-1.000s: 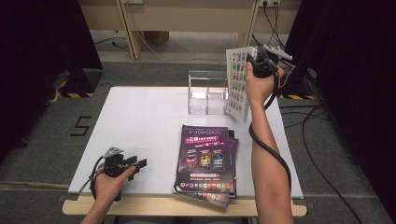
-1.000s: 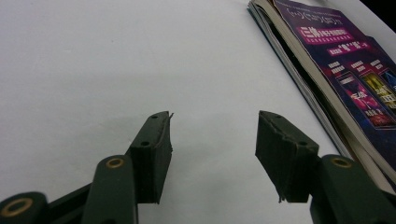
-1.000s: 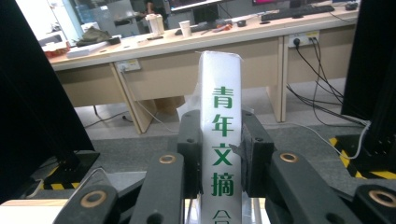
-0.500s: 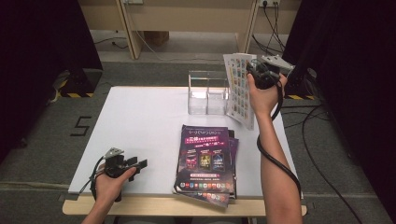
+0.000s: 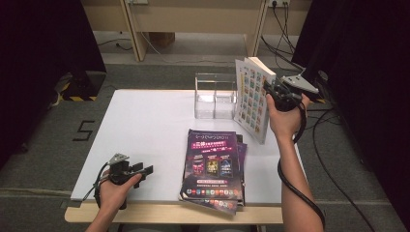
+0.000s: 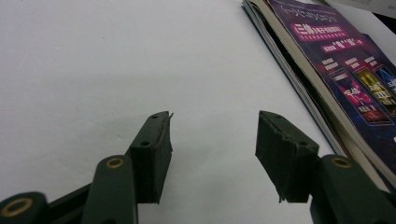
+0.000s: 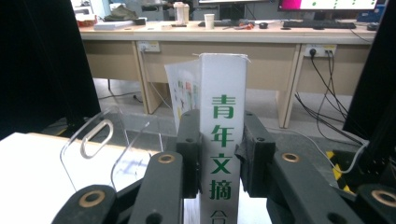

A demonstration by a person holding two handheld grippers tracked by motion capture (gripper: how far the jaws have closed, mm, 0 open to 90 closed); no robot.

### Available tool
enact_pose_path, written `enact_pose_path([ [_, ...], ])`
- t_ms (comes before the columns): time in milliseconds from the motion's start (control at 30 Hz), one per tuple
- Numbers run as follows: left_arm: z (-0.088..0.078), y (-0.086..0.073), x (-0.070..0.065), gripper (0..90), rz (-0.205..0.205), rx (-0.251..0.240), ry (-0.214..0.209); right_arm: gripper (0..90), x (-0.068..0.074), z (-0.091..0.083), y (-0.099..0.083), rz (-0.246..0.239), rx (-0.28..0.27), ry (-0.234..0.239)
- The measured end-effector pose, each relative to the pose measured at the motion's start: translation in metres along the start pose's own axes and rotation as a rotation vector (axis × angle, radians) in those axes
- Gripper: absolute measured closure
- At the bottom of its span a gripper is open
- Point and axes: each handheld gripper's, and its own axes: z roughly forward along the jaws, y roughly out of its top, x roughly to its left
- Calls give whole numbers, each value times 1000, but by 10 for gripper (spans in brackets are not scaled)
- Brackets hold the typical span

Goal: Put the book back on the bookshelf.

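1. High view: the right gripper (image 5: 270, 92) holds a white-spined magazine (image 5: 252, 99) upright, its jaws clamped across the spine. Against the picture of a second ago, the magazine now hangs lower and nearer the person, off the right end of the clear acrylic holder (image 5: 216, 95), no longer up behind it.
2. That shift likely means the magazine is being lined up for one of the holder's slots. It is not in one yet; it floats above the white table (image 5: 145, 130), just beside the holder.
3. The left gripper (image 5: 140, 170) sits in the same spot near the table's front edge as before, jaws apart and holding nothing. The stack of purple magazines (image 5: 213, 164) lies flat where it was, in the front middle of the table.
4. Right gripper view shows what the high view cannot: the pads (image 7: 189, 149) press both faces of the spine, which bears green characters, and the holder's rounded dividers (image 7: 93, 140) stand to the left and lower.
5. Left gripper view shows the gap between its pads (image 6: 152, 154) with bare table behind, and the purple stack's edge (image 6: 299, 79) to one side, apart from the jaws.
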Motion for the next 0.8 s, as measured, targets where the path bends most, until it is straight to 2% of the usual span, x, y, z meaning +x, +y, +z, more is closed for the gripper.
enact_pose_path([
  [333,0,0,-2,449,0,-2,0,715,-5,-28,-17,-6,30,-9],
  [533,0,0,-2,449,-3,-5,-1,710,-6,-44,-30,0,31,-24],
  [800,1,-1,-3,448,0,2,-4,707,-10,-55,-39,-6,34,-31],
])
